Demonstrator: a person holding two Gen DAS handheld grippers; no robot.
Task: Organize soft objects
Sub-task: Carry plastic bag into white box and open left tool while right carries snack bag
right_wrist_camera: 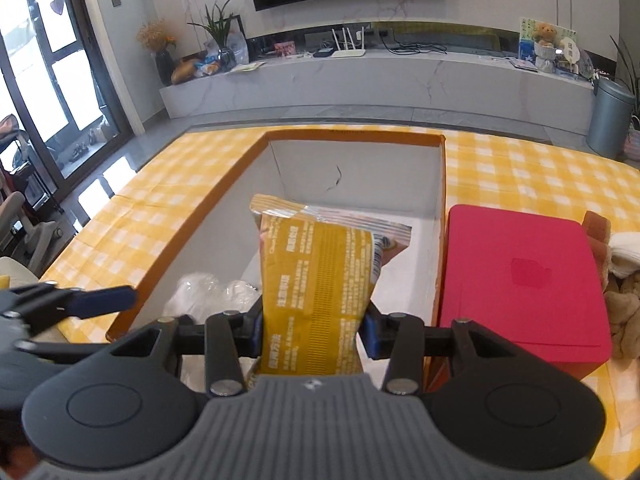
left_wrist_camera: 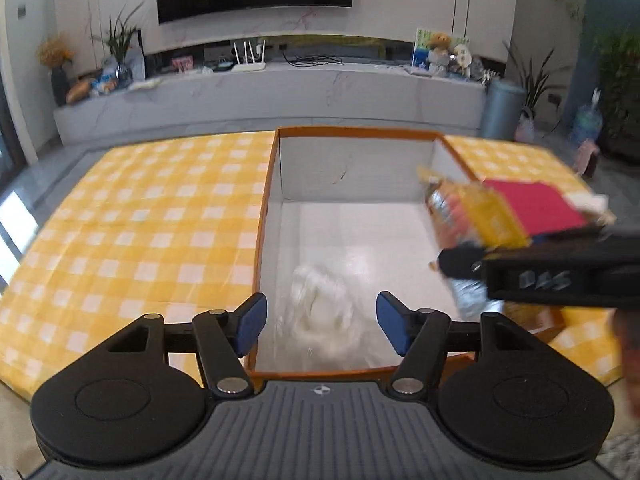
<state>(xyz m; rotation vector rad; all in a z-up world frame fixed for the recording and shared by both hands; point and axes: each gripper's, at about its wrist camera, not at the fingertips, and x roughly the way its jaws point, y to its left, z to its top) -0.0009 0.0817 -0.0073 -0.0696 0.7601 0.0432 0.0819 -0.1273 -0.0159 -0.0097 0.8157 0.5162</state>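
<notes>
The yellow snack packet (right_wrist_camera: 320, 280) sits pinched between my right fingers (right_wrist_camera: 316, 332), crinkled foil printed with small text, its sealed top edge tilting toward 12 o'clock over the open box (right_wrist_camera: 352, 136). That box has an orange rim and smooth white inner walls, one marked by a thin dark scratch. On its glossy white floor lies a clear plastic bag with something pale and soft inside (left_wrist_camera: 324, 312), blurred in the left wrist view, directly under my left fingers (left_wrist_camera: 322, 320). Those left fingers stand spread wide, blue pads apart, nothing between them; no pad touches the bag.

From the left wrist view my right fingers come in from 3 o'clock, the packet crossing above the box's right wall. Just beside the box at 3 o'clock in the right wrist view rests a flat red case (right_wrist_camera: 524, 280) with rounded corners and a matte lid. Beyond it, at the far right edge, fluffy beige and white fabric things (right_wrist_camera: 624, 288) are bunched together. A yellow and white checked cloth (left_wrist_camera: 132, 232) covers the tabletop, lying smooth around the box.
</notes>
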